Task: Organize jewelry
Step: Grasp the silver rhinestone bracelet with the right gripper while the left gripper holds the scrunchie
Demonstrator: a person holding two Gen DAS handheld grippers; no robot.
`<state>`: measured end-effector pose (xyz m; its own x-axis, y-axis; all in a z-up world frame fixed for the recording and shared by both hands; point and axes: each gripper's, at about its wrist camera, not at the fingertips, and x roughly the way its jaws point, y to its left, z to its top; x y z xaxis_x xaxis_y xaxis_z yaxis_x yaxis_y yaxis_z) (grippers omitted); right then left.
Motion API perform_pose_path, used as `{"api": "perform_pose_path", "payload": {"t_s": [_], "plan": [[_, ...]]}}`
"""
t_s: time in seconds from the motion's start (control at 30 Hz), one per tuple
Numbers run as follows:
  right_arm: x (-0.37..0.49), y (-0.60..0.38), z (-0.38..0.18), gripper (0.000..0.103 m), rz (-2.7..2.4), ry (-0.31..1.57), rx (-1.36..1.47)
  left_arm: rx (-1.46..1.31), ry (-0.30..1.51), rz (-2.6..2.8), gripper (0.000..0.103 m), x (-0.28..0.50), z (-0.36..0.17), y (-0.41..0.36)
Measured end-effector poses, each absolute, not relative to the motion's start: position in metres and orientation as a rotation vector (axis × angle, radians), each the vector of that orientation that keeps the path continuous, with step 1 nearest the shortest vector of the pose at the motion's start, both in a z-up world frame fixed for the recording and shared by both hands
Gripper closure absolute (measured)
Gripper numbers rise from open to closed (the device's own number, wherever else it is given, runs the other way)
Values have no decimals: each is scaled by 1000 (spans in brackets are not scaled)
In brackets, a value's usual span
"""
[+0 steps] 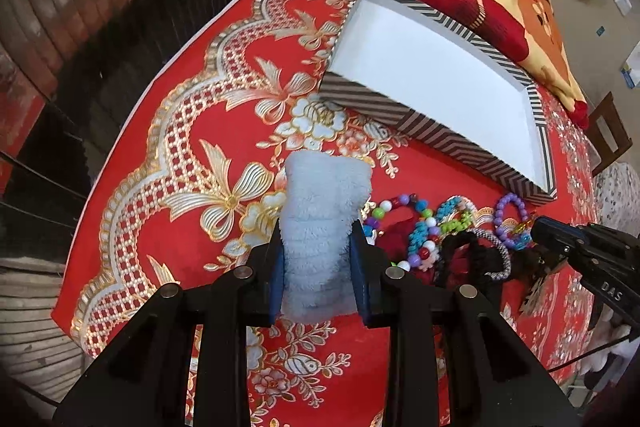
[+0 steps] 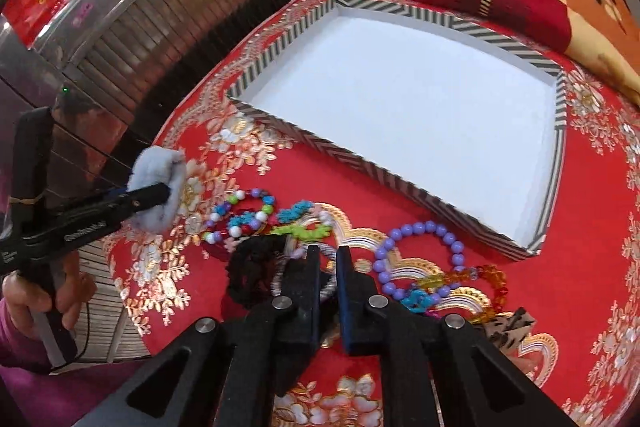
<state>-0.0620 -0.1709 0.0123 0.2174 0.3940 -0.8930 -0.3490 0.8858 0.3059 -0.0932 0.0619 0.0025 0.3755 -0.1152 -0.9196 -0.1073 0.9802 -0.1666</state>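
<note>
In the left wrist view, a fluffy light-blue scrunchie [image 1: 320,227] is clamped between the pads of the left tool [image 1: 318,247] at lower centre, above the red floral cloth [image 1: 192,131] of the worktop. A heap of beaded bracelets [image 1: 432,231] is seen right of centre, and a striped tray [image 1: 472,143] with a white floor lies empty at upper right.

In the right wrist view, the right tool [image 2: 329,259] is seen at lower centre with its jaws nearly together; whether anything is pinched cannot be told. A black scrunchie [image 2: 252,267] lies just left of it, a purple bead bracelet [image 2: 416,247] to its right.
</note>
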Motion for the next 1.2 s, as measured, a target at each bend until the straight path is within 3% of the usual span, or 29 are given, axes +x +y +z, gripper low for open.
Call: {"api": "perform_pose_path", "payload": {"t_s": [0.03,0.1,0.13,0.17,0.3,0.33,0.47,0.77,1.0,1.13,1.2], "plan": [[-62,-171,9,94,513,1265,45,-211,1189,-8,76,-93,3,61],[-60,-165,-2,79,518,1316,6,-211,1191,-13,76,-93,3,60],[-61,-164,-4,65,524,1328,-2,-211,1194,-13,76,-93,2,59],[-60,-161,-11,63,536,1354,-8,-213,1199,-14,76,-94,0,59],[-54,-154,-26,67,539,1405,-42,-228,1218,-3,76,-95,-8,63],[-53,-152,-28,76,548,1410,-41,-231,1222,0,76,-95,-9,64],[-55,-145,-24,91,571,1379,-68,-238,1229,10,76,-94,-12,68],[-60,-166,20,96,562,1247,-22,-216,1188,11,76,-88,4,66],[-57,-170,10,95,558,1287,25,-196,1175,-7,76,-84,11,56],[-54,-160,-9,66,581,1370,-35,-202,1187,-18,76,-85,7,53],[-48,-154,-21,66,575,1426,-73,-210,1192,-17,76,-85,4,54]]}}
